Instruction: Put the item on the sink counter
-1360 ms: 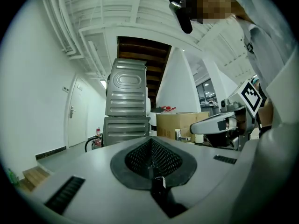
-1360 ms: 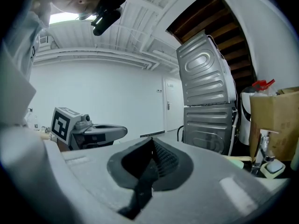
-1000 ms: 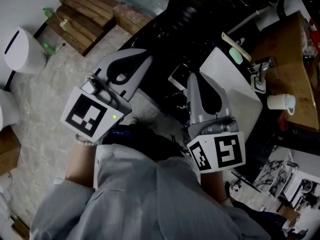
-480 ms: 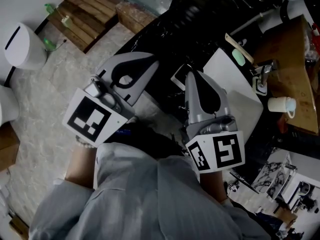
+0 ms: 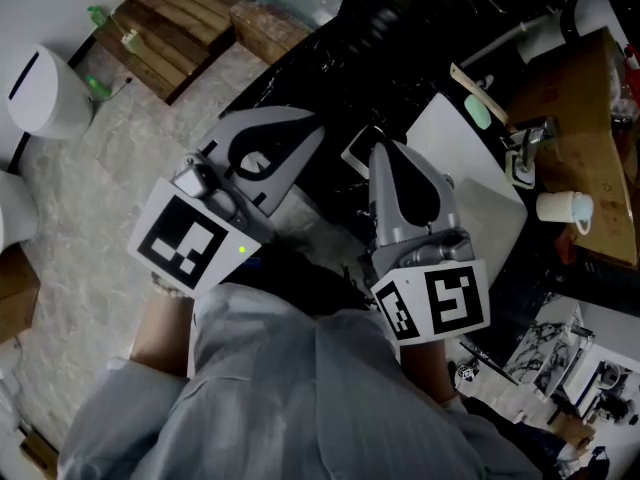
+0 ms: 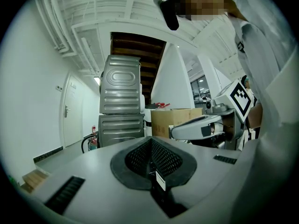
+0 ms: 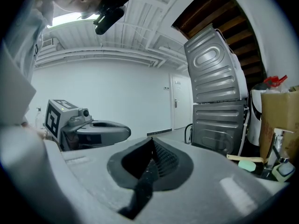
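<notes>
– Left gripper [image 6: 150, 143] is pressing its jaws together on nothing, and the right gripper [image 7: 152, 146] is doing the same. Both are hanging roughly level in front of the person, just beside each other.

– So where is the item lying?

– Neither grip is holding it, and I cannot tell which thing it is. A small flat thing [image 5: 357, 155] with a pale edge is showing on the dark surface just beyond the right gripper's tip, but it is too dim to name.

– And the sink counter?

– The wooden sink counter [image 5: 575, 128] is running along the right of the head view. A faucet [image 5: 524, 146] is standing at its edge beside what looks like a white basin [image 5: 470, 198]. A white mug [image 5: 560, 205] is sitting at the counter's near edge, and a green-headed brush [image 5: 472, 98] is lying at the basin's far edge.

– How should the person be going about it?

– By my reading, the pick-up is not yet under way. One gripper should be opening before it reaches, then closing squarely across the item's middle. For the set-down I'd be aiming at bare wood in the counter's middle, well apart from mug and faucet, and lowering until the item is resting before letting go.
</notes>
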